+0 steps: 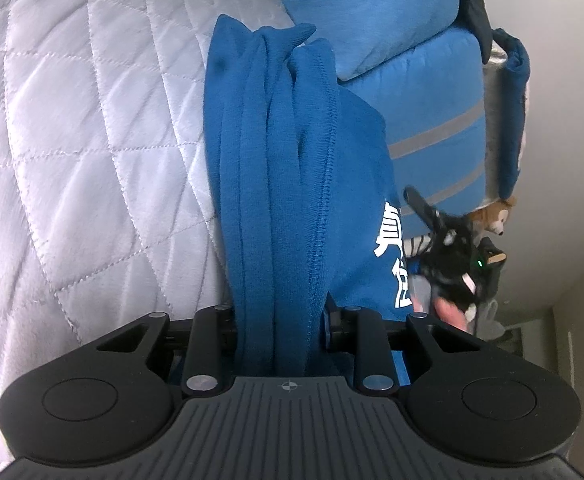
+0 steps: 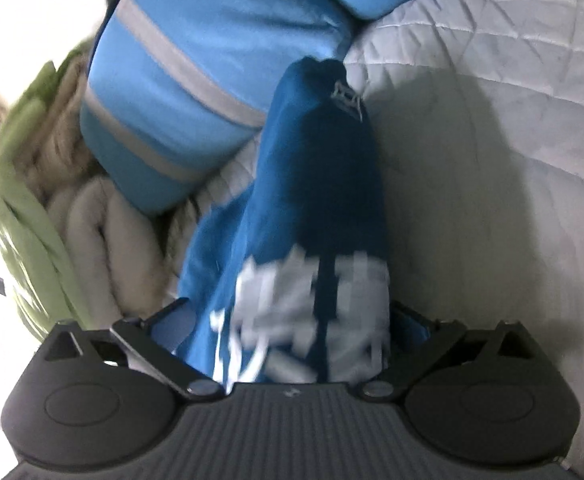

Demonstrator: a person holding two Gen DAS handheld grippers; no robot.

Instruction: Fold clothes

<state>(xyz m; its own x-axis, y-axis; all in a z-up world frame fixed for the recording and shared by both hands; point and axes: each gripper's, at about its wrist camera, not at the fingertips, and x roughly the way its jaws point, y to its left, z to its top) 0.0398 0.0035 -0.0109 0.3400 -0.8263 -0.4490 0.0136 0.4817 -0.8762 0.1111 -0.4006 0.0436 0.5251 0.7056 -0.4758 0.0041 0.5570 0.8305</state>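
Note:
A dark blue sweatshirt [image 1: 275,160] with white print lies bunched in long folds on the bed. In the left wrist view it runs away from me toward the pillows. My left gripper [image 1: 281,320] is shut on its near end, and the gathered cloth hides the fingertips. In the right wrist view the same sweatshirt [image 2: 324,184] passes between the jaws of my right gripper [image 2: 292,320]. Those jaws stand spread wide and do not press on the printed cloth. The right gripper's black body [image 1: 444,248] and a hand show blurred at the sweatshirt's right edge.
A quilted pale grey bedcover [image 1: 71,140] spreads to the left. Light blue pillows with grey stripes [image 1: 412,80] lie against the wall behind the sweatshirt. A plush toy [image 1: 496,216] sits at the bed's corner. Green and cream blankets [image 2: 51,200] are piled beside the pillows.

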